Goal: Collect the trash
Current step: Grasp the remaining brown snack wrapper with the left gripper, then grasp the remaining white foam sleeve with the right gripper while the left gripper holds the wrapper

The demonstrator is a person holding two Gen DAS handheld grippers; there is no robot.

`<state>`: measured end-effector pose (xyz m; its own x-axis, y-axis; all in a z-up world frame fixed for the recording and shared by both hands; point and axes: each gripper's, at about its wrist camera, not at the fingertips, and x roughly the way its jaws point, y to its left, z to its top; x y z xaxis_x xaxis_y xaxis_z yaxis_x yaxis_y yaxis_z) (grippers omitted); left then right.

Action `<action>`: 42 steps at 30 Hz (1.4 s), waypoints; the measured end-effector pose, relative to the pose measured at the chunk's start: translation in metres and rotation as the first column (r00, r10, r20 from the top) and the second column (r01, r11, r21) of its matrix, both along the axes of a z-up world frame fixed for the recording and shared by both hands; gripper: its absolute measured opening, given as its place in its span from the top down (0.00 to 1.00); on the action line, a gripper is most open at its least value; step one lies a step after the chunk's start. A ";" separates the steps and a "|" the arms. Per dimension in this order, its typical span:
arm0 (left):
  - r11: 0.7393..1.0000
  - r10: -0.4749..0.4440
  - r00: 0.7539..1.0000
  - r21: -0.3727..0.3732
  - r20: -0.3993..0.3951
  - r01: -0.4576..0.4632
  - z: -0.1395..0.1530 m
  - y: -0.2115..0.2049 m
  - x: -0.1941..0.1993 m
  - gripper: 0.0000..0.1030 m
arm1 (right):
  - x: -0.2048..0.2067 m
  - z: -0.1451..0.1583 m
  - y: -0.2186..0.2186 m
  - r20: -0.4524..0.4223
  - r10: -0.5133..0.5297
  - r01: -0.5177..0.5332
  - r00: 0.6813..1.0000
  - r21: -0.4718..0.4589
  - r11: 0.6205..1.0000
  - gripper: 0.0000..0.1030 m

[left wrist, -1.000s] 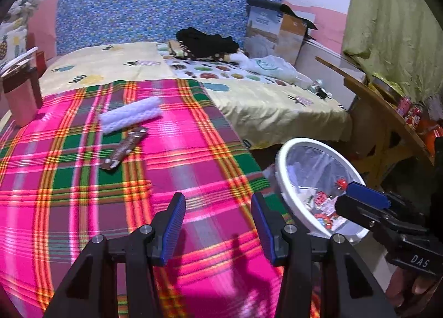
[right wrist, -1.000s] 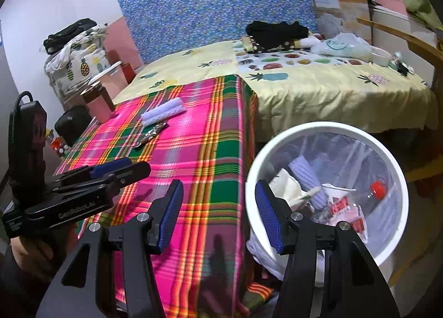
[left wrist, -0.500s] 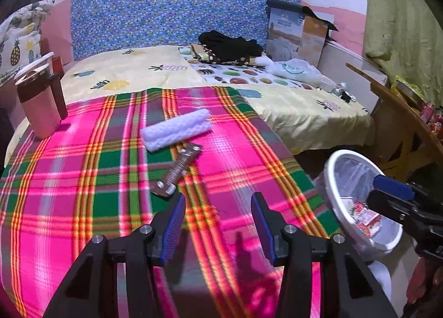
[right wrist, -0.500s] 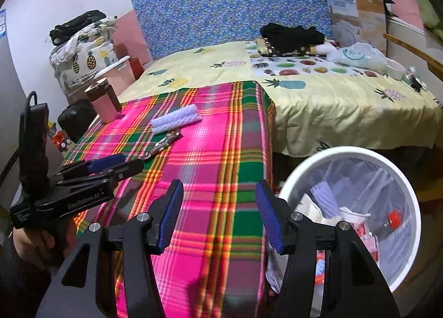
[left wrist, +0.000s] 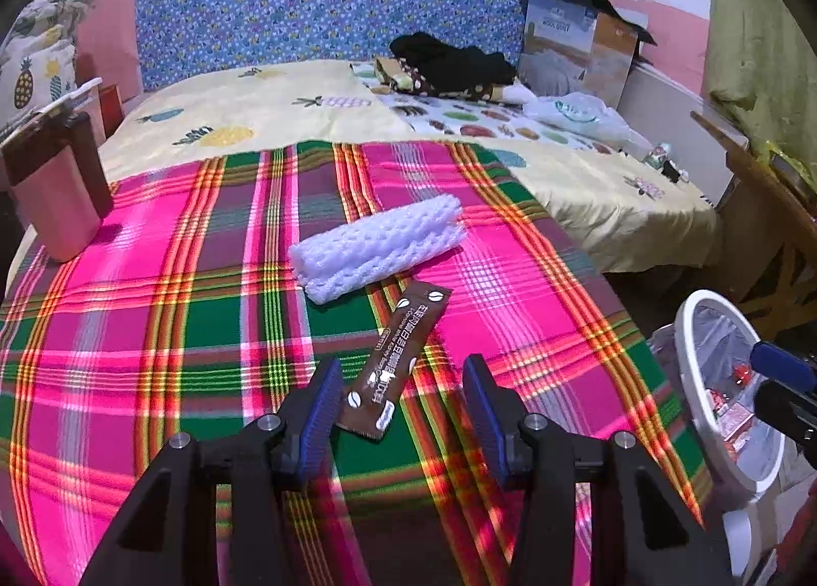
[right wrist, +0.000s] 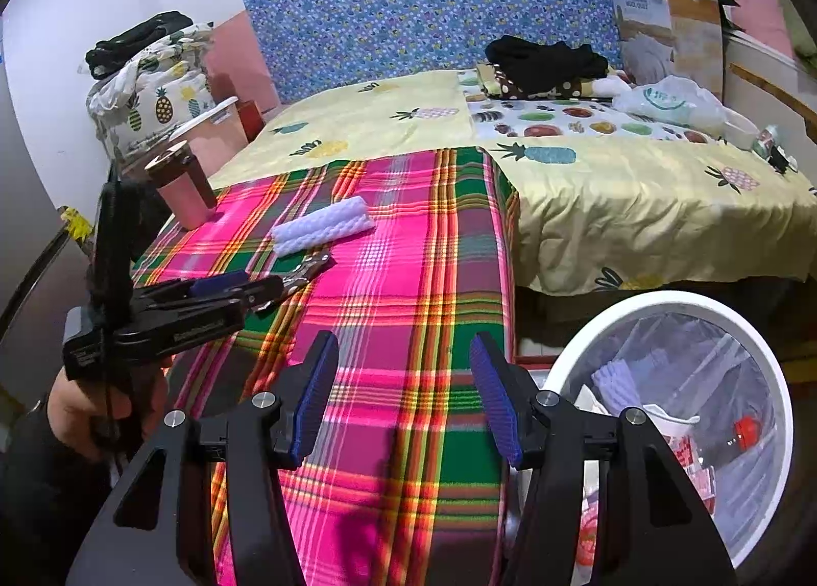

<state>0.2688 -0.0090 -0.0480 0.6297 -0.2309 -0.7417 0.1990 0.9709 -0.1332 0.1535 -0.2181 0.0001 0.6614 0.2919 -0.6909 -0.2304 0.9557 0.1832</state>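
A brown coffee sachet [left wrist: 398, 361] lies flat on the pink plaid cloth [left wrist: 153, 331]. My left gripper [left wrist: 403, 407] is open, its near end lying between the two fingers. A white foam net sleeve [left wrist: 378, 246] lies just beyond it. In the right wrist view the left gripper [right wrist: 245, 287] reaches the sachet [right wrist: 306, 272], with the sleeve [right wrist: 321, 226] behind. My right gripper [right wrist: 406, 392] is open and empty above the cloth's right edge, beside the white trash bin [right wrist: 572, 356], which holds several pieces of trash.
A pink and brown box [left wrist: 56, 182] stands at the cloth's far left. Behind is a yellow pineapple bedspread [left wrist: 316, 111] with black clothes [left wrist: 449, 60], a plastic bag [left wrist: 582, 111] and a cardboard box [left wrist: 577, 45]. A wooden table [left wrist: 766, 208] stands right.
My left gripper has moved forward and left over the cloth, up to the sachet. The right gripper has swung left, away from the bin's mouth. Both stay open.
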 end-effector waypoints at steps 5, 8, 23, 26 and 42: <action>0.999 -0.006 0.999 0.044 -0.043 0.007 -0.015 -0.008 0.014 0.57 | 0.008 -0.001 0.003 -0.004 0.010 -0.010 1.000 -0.002 1.000 0.46; 0.996 -0.005 0.999 0.087 -0.035 0.008 -0.020 -0.012 0.015 0.70 | 0.012 -0.001 0.008 -0.005 0.024 -0.024 1.000 -0.003 1.000 0.46; 0.998 0.056 0.998 0.039 0.003 -0.056 0.005 0.018 -0.019 0.79 | 0.034 0.006 0.028 0.000 0.122 -0.122 0.992 -0.008 0.992 0.46; 0.997 0.076 0.997 0.033 0.012 -0.076 0.011 0.029 -0.027 0.79 | 0.039 0.006 0.036 0.004 0.147 -0.147 0.989 -0.024 0.989 0.46; 0.988 0.155 0.987 -0.009 0.047 -0.155 0.030 0.081 -0.037 0.79 | 0.094 -0.007 0.069 -0.022 0.222 -0.223 0.975 -0.041 0.974 0.46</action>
